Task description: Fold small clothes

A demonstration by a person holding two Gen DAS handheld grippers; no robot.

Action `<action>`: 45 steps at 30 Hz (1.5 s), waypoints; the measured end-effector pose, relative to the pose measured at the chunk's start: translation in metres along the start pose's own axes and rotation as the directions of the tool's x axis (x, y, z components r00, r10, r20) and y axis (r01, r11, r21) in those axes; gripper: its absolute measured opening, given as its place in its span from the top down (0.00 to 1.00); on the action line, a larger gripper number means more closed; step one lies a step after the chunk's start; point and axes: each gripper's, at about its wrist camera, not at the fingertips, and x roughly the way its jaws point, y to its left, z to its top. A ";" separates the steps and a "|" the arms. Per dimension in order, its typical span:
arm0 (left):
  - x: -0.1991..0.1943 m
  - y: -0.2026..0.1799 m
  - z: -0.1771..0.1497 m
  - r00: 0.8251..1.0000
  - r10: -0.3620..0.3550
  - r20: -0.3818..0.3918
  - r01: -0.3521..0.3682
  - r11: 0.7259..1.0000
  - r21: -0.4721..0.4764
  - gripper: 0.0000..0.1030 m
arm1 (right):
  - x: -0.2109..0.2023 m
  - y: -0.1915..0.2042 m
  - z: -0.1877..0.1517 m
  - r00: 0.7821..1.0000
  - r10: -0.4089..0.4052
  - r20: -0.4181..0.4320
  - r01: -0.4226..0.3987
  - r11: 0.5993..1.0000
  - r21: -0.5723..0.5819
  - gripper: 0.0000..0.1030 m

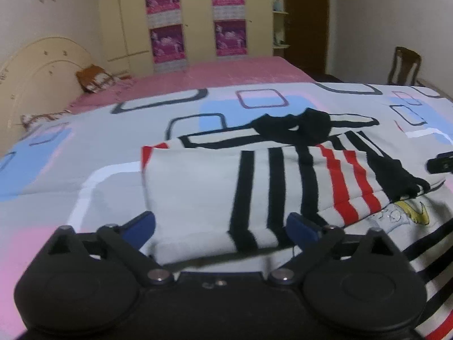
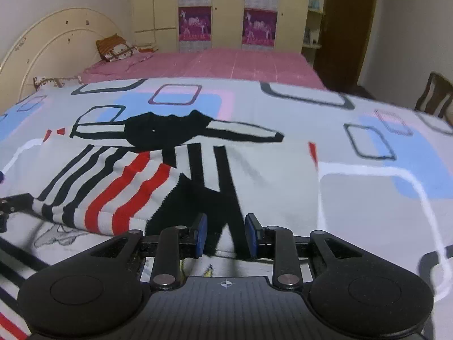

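A small white garment (image 1: 198,192) with black and red stripes and a black collar (image 1: 294,127) lies partly folded on the patterned bedspread (image 1: 56,170). My left gripper (image 1: 220,223) is open, its blue fingers (image 1: 141,223) either side of the garment's near folded edge. In the right wrist view the same garment (image 2: 269,175) lies ahead, with a striped sleeve (image 2: 113,192) folded across it. My right gripper (image 2: 225,235) is partly open, its blue pads (image 2: 201,235) straddling the garment's near edge without pinching it. A cartoon print (image 1: 402,212) shows on the layer beneath.
The bed has a pink sheet (image 2: 212,65) beyond the bedspread, a cream headboard (image 2: 56,34) and a pillow (image 2: 116,48) at far left. A wardrobe with posters (image 2: 226,8) stands behind. A wooden chair (image 2: 436,96) is at right.
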 end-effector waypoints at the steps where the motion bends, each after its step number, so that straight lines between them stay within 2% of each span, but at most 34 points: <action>1: -0.004 0.000 -0.002 1.000 0.013 0.002 -0.013 1.000 0.002 0.00 | -0.004 0.000 -0.001 1.000 -0.010 0.004 0.010 1.000 -0.001 0.40; 2: -0.008 -0.001 -0.003 1.000 0.024 0.000 -0.024 1.000 0.004 0.00 | -0.011 -0.001 -0.002 0.999 -0.023 0.023 0.023 1.000 -0.002 0.26; 3: -0.011 -0.001 -0.005 0.999 0.032 -0.008 -0.032 0.999 0.003 0.00 | -0.017 -0.001 -0.004 0.998 -0.026 0.050 0.027 1.000 -0.011 0.19; 10: -0.046 -0.002 -0.028 0.995 0.093 -0.035 -0.093 0.996 -0.013 0.00 | -0.052 -0.008 -0.014 0.998 -0.004 0.070 0.007 0.999 -0.037 0.19; 16: -0.078 -0.006 -0.060 0.994 0.078 -0.072 -0.079 0.997 -0.005 0.00 | -0.089 -0.026 -0.041 0.997 0.043 0.065 -0.043 0.999 -0.003 0.19; 20: -0.101 -0.002 -0.088 0.992 0.048 -0.121 -0.059 0.994 -0.090 0.00 | -0.109 -0.044 -0.076 0.997 0.067 0.034 -0.068 0.997 0.043 0.19; 23: -0.117 -0.001 -0.113 0.986 0.037 -0.163 -0.061 0.988 -0.143 0.00 | -0.123 -0.062 -0.110 0.992 0.123 -0.008 -0.121 0.984 0.128 0.19; 28: -0.140 -0.001 -0.148 0.979 -0.009 -0.203 -0.033 0.979 -0.202 0.06 | -0.146 -0.088 -0.171 0.964 0.265 -0.031 -0.246 0.926 0.287 0.19; 29: -0.144 -0.001 -0.153 0.978 -0.023 -0.208 -0.024 0.975 -0.221 0.11 | -0.148 -0.092 -0.181 0.957 0.287 -0.039 -0.260 0.912 0.317 0.19; 30: -0.148 0.001 -0.158 0.977 -0.040 -0.209 -0.011 0.971 -0.237 0.14 | -0.151 -0.095 -0.189 0.951 0.306 -0.044 -0.274 0.899 0.342 0.20; 31: -0.152 0.001 -0.162 0.977 -0.052 -0.206 -0.001 0.969 -0.249 0.15 | -0.152 -0.097 -0.196 0.945 0.324 -0.049 -0.286 0.887 0.361 0.33; 33: -0.159 0.002 -0.166 0.976 -0.075 -0.203 0.020 0.965 -0.261 0.26 | -0.155 -0.100 -0.209 0.927 0.369 -0.065 -0.315 0.862 0.397 0.47; 39: -0.173 0.011 -0.181 0.963 -0.200 -0.180 0.129 0.931 -0.342 0.31 | -0.161 -0.103 -0.225 0.886 0.461 -0.042 -0.395 0.800 0.453 0.49; 42: -0.174 0.023 -0.185 0.956 -0.259 -0.140 0.179 0.889 -0.422 0.31 | -0.164 -0.106 -0.232 0.864 0.503 -0.024 -0.432 0.765 0.477 0.49; 45: -0.161 0.035 -0.178 0.947 -0.303 -0.111 0.218 0.855 -0.471 0.34 | -0.159 -0.110 -0.229 0.879 0.477 -0.005 -0.418 0.775 0.473 0.49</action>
